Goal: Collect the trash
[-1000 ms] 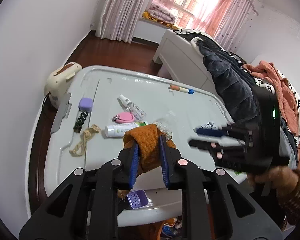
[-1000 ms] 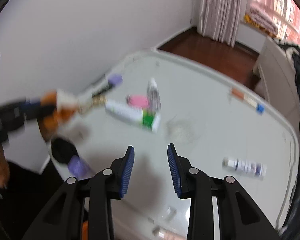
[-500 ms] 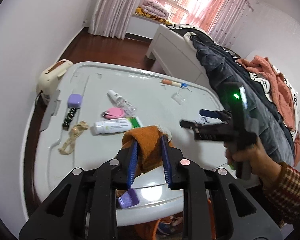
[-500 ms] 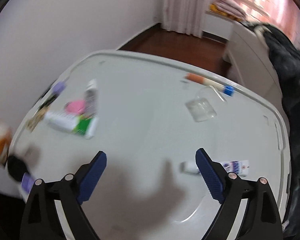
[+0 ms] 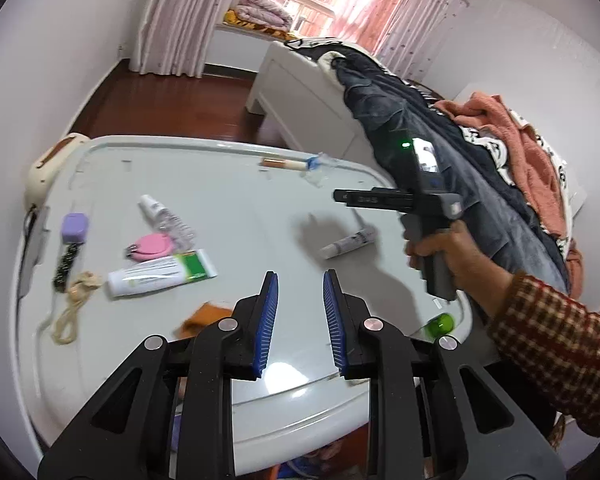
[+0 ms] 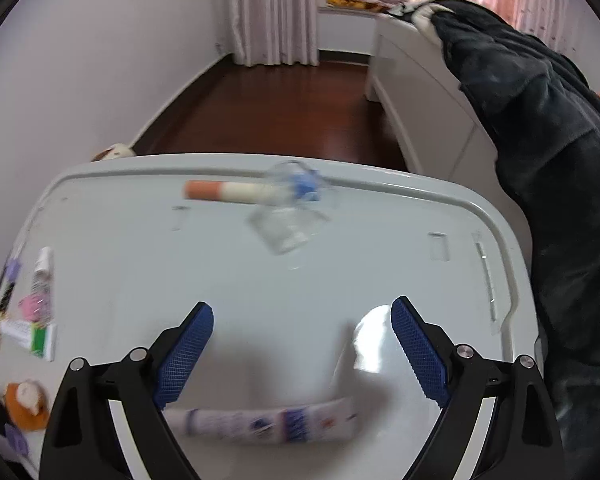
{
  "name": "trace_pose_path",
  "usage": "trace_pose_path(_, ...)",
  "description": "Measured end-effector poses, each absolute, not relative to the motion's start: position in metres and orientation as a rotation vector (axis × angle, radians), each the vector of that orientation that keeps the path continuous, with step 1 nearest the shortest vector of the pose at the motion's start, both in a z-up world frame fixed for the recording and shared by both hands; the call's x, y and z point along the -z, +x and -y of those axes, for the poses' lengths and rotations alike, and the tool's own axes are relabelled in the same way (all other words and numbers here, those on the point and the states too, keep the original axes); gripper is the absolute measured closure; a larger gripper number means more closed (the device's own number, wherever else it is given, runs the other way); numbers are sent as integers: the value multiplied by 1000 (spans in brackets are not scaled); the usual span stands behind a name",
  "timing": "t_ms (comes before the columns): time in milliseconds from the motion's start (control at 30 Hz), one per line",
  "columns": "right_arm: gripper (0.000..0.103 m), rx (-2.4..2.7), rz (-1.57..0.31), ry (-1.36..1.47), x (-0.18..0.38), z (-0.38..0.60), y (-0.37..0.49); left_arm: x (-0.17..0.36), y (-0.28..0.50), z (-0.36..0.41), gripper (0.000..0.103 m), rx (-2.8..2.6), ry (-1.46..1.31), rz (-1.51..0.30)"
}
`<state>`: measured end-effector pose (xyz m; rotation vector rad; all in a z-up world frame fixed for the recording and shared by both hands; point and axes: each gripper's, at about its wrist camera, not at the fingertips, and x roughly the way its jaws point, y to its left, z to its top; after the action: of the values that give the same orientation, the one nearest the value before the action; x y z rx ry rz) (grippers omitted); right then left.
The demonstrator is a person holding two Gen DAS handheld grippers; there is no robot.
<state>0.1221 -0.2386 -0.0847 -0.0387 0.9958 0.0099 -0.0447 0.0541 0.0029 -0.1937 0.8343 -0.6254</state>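
My left gripper (image 5: 298, 308) is open and empty above the near part of the white table (image 5: 236, 200). An orange peel piece (image 5: 202, 316) sits just left of and below its left finger. My right gripper (image 6: 300, 352) is wide open and empty over the table (image 6: 340, 264), and shows side-on in the left wrist view (image 5: 340, 196). A clear crumpled plastic wrapper (image 6: 288, 228) lies ahead of it near the far edge (image 5: 320, 172). A small white tube (image 6: 260, 424) lies under the right gripper (image 5: 346, 242).
An orange-and-white stick with a blue cap (image 6: 252, 192) lies at the far edge. A green-and-white tube (image 5: 160, 274), pink item (image 5: 150, 246), clear bottle (image 5: 164, 216), purple item (image 5: 74, 228) and cord (image 5: 74, 304) lie at left. A clothes-covered bed (image 5: 440, 136) stands right.
My left gripper has opened and let go of the orange peel, which now shows below its left finger. My right gripper has moved toward the far edge, nearer the clear wrapper.
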Motion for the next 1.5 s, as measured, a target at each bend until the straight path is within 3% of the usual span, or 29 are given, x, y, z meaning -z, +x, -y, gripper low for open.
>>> trace_pose_path(233,15,-24,-1002,-106,93,231,171,7,-34,-36,74,630,-175,-880)
trace_pose_path(267,19,-35,-1005,-148,97,223,179,8,-32,-38,71,617,-181,-888)
trace_pose_path(333,47,-56,-1022,-217,105,215,190,11,-28,-46,67,580,-202,-899)
trace_pose_path(367,49,-87,-1030,-241,109,207,195,13,-26,-53,67,555,-219,-909)
trace_pose_path(500,50,-116,-1033,-227,105,201,201,21,-21,-74,58,476,-239,-941)
trace_pose_path(667,50,-196,-976,-176,75,197,169,29,-19,-82,33,416,-218,-982)
trace_pose_path(933,50,-340,-890,-178,10,182,75,73,-13,-56,31,364,-14,-1209)
trace_pose_path(1000,50,-360,-873,-175,1,181,55,87,-8,-56,32,341,-17,-1267)
trace_pose_path(1033,50,-373,-859,-171,-5,180,41,86,-7,-58,44,321,-19,-1247)
trace_pose_path(1067,50,-389,-850,-161,-10,179,28,85,-7,-60,70,324,-38,-1241)
trace_pose_path(1100,50,-399,-844,-158,-14,178,17,85,-8,-62,87,333,-68,-1241)
trace_pose_path(1133,50,-403,-836,-158,-18,177,8,84,-9,-65,92,347,-101,-1240)
trace_pose_path(1500,50,-446,-846,-121,-22,178,-106,40,-76,-38,92,539,-165,-1075)
